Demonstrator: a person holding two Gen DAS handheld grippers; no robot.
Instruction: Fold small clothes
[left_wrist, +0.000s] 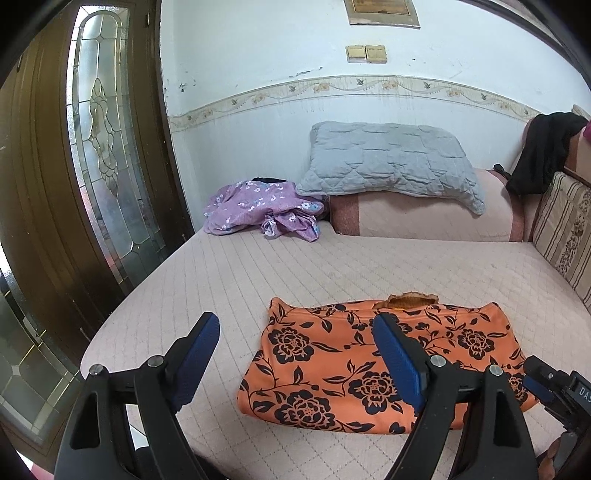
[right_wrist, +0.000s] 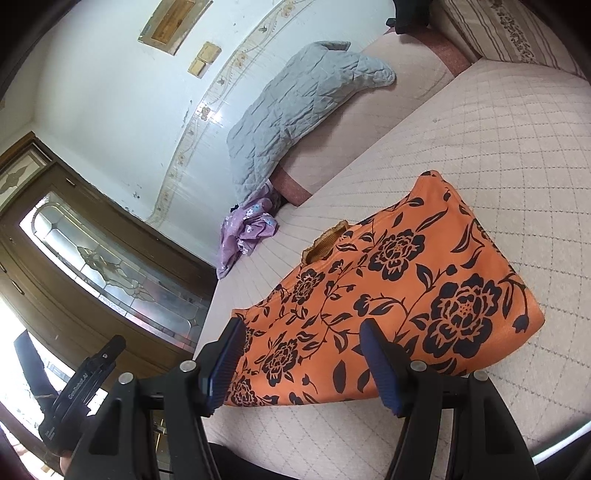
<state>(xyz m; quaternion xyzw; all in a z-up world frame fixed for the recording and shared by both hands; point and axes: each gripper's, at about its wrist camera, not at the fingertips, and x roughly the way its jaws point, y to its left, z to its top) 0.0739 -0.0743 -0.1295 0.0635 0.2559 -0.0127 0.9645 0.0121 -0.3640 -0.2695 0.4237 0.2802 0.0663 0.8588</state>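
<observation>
An orange garment with black flowers (left_wrist: 369, 365) lies folded into a flat rectangle on the pink quilted bed (left_wrist: 258, 269). It also shows in the right wrist view (right_wrist: 388, 288). My left gripper (left_wrist: 295, 336) is open and empty, held above the garment's left part. My right gripper (right_wrist: 301, 341) is open and empty, held over the garment's near edge. A crumpled purple floral garment (left_wrist: 258, 208) lies at the far left of the bed, next to the wall; it also shows in the right wrist view (right_wrist: 247, 229).
A grey quilted pillow (left_wrist: 391, 162) rests on a pink bolster (left_wrist: 424, 218) at the back. A striped cushion (left_wrist: 565, 229) and a black cloth (left_wrist: 539, 151) are at the right. A wooden door with leaded glass (left_wrist: 99, 147) stands at the left.
</observation>
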